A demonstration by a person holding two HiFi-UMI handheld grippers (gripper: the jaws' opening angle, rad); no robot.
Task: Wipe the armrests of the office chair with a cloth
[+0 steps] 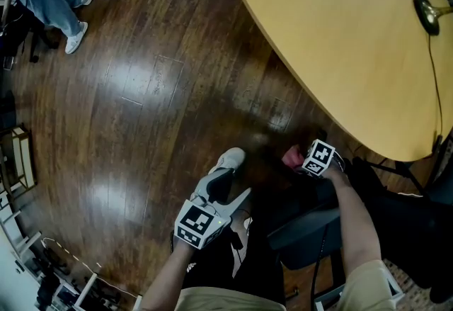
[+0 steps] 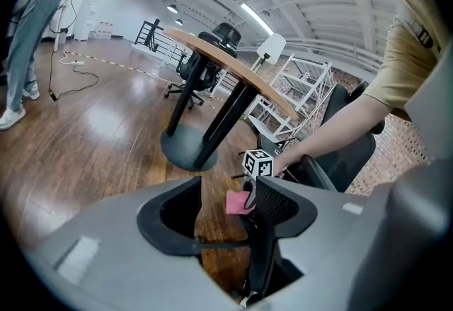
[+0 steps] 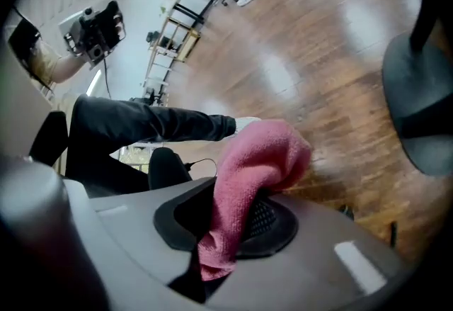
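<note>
- One wooden table (image 1: 340, 33) fills the far right of the scene.
- The office chair (image 1: 403, 232) stands at the near right, under the table's edge. Its armrest (image 1: 301, 239) lies just on the near side of the right gripper (image 3: 226, 224).
- Left gripper (image 1: 230, 188): jaws apart, nothing between them, over bare floor to the left of the chair.
- Right gripper: jaws clamped on the pink cloth (image 3: 258, 157), by the armrest's far end; contact cannot be confirmed.
- Cloth handling: judged light, soft and limp. Grip a bunched fold, leaving a free pad to press along the armrest.
</note>
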